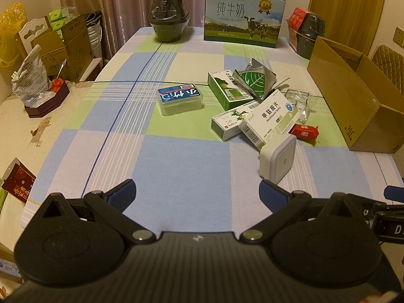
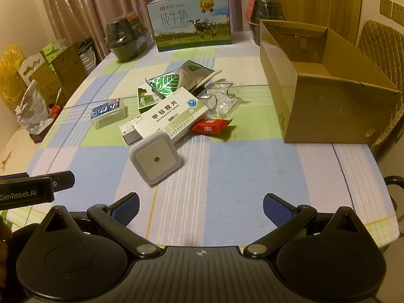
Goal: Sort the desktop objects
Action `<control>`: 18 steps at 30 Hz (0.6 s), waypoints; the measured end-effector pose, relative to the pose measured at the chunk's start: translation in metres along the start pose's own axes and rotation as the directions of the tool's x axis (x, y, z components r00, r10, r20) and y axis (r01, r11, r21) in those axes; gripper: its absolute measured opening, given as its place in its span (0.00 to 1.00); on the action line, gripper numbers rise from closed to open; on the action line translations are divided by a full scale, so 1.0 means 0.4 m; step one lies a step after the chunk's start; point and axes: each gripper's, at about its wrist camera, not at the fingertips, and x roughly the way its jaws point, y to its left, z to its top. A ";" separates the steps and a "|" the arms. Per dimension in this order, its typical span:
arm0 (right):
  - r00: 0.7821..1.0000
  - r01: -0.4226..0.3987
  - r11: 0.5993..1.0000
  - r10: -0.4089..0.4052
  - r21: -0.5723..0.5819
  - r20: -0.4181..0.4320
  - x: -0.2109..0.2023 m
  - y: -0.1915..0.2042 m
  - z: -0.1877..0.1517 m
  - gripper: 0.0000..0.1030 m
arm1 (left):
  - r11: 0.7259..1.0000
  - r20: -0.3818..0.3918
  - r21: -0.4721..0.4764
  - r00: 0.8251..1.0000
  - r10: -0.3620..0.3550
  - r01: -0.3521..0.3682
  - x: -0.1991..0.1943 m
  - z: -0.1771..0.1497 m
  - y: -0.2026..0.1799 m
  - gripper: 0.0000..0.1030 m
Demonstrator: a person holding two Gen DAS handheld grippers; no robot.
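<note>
Left gripper and right gripper: fingers spread wide, holding nothing, both hovering over the near edge of the checked tablecloth.

Clutter pile sits mid-table, right of centre. White square night light lies nearest, tilted, touching a white-green medicine box printed "Mecobalamin Tablets". Beside these: red snack packet, crumpled clear plastic blister, green leaf-print foil pouch, green carton. A blue-labelled clear plastic box lies apart to the left.

Open cardboard box at the right edge; its visible interior holds nothing.

Milk carton at the far end reads "PURE MILK".
</note>
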 end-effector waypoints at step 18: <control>1.000 0.009 1.000 -0.009 -0.013 -0.006 0.001 0.004 0.000 0.98 | 1.000 -0.001 -0.012 1.000 -0.004 0.004 0.004 -0.004 0.007 0.99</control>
